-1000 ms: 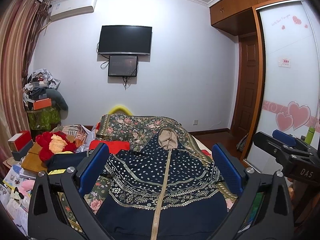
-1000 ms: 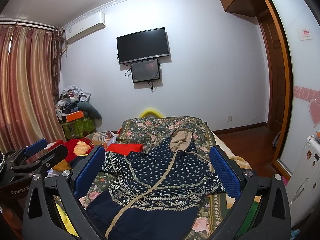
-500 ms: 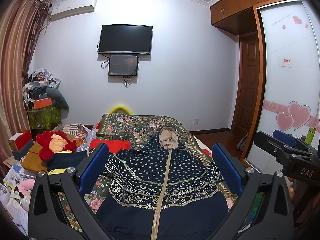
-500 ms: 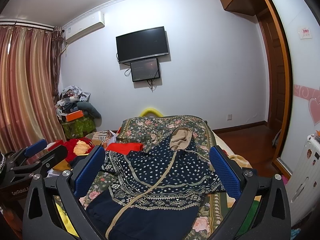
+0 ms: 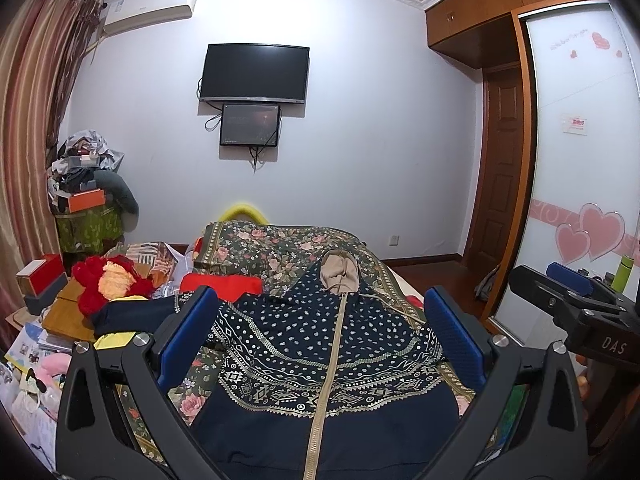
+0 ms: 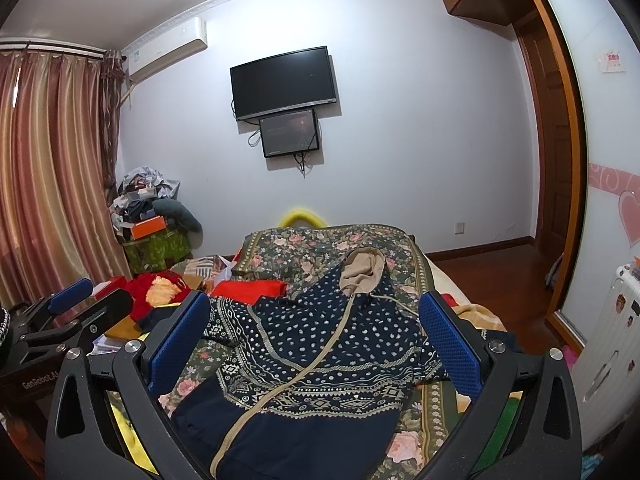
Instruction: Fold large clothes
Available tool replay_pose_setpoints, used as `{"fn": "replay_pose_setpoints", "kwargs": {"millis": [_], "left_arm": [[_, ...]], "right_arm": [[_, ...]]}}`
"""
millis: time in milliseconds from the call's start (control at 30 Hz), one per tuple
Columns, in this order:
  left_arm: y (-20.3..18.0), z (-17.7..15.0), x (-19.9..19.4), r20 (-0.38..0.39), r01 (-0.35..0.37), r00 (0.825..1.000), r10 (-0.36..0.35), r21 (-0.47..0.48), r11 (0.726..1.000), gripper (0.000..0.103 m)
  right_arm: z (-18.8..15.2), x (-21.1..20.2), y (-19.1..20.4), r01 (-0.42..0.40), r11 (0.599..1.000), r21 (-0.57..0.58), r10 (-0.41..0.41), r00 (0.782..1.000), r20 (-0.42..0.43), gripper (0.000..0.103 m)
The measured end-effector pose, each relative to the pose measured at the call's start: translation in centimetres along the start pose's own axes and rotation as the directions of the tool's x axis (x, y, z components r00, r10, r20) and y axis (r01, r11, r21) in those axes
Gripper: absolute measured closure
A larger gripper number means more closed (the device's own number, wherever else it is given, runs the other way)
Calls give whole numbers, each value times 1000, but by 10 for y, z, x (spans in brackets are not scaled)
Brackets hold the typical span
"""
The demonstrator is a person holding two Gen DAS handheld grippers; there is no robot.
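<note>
1. Hooded jacket (image 5: 320,344): navy, with white dots, geometric bands and a tan zipper, spread front-up on the bed (image 5: 280,244); its beige-lined hood (image 5: 339,272) points toward the far wall.
2. Left gripper (image 5: 320,336): held above the near end of the jacket, its blue-padded fingers (image 5: 188,332) spread wide apart and holding nothing.
3. Right gripper (image 6: 316,340): likewise above the jacket, fingers (image 6: 448,344) wide apart and empty.
4. Bed cover: a dark floral quilt (image 6: 312,240) lies under the jacket; a folded red cloth (image 5: 222,284) rests on it just left of the jacket's shoulder.
5. Left wrist view only: the zipper runs nearly straight up the frame; the right gripper appears at the right edge (image 5: 576,300); a sliding wardrobe door with pink hearts (image 5: 588,236) and a green bottle (image 5: 624,276) are visible.
6. Right wrist view only: the zipper runs diagonally; the left gripper appears at the left edge (image 6: 68,312); the striped curtain (image 6: 48,168) fills the left side, and a white radiator (image 6: 612,320) stands at the right.
7. Both views: a wall television (image 5: 255,73) with a smaller screen (image 5: 250,124) below it, an air conditioner (image 6: 166,50), and a red plush toy (image 5: 108,284) left of the bed.
</note>
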State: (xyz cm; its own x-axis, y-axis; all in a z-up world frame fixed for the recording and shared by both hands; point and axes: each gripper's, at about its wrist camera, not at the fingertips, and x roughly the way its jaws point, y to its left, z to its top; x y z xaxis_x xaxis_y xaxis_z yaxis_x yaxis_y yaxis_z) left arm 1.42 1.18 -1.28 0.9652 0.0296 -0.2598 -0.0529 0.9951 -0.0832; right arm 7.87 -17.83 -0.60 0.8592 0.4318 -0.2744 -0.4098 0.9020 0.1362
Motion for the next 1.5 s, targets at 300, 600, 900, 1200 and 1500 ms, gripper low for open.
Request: {"fn": "replay_pose_setpoints", "kwargs": {"millis": [300,600,900,1200,1500], "left_arm": [[13,-2,24,-41,-6,999,5,-23,1000,0],[58,-8,77,-105,-94,991,86,-71,993,0],[141,-27,144,-142,-276,955,261,-99,956,0],[263,-63,210,-275,-392,897,347,-128,911,0],[383,-114,270,-504,-386,846,175,-351,853,0]], "right_arm": [[-1,21,-3,8,1000,3,-8,999,-44,0],[-7,71,-7,24,1000,8,-23,989,-147,0],[-20,150,-16,100,995,-11,-99,957,-273,0],[-31,236,-24,175,982,-70,-188,898,-398,0],[-65,306,-37,146,989,-19,-130,806,-578,0]]}}
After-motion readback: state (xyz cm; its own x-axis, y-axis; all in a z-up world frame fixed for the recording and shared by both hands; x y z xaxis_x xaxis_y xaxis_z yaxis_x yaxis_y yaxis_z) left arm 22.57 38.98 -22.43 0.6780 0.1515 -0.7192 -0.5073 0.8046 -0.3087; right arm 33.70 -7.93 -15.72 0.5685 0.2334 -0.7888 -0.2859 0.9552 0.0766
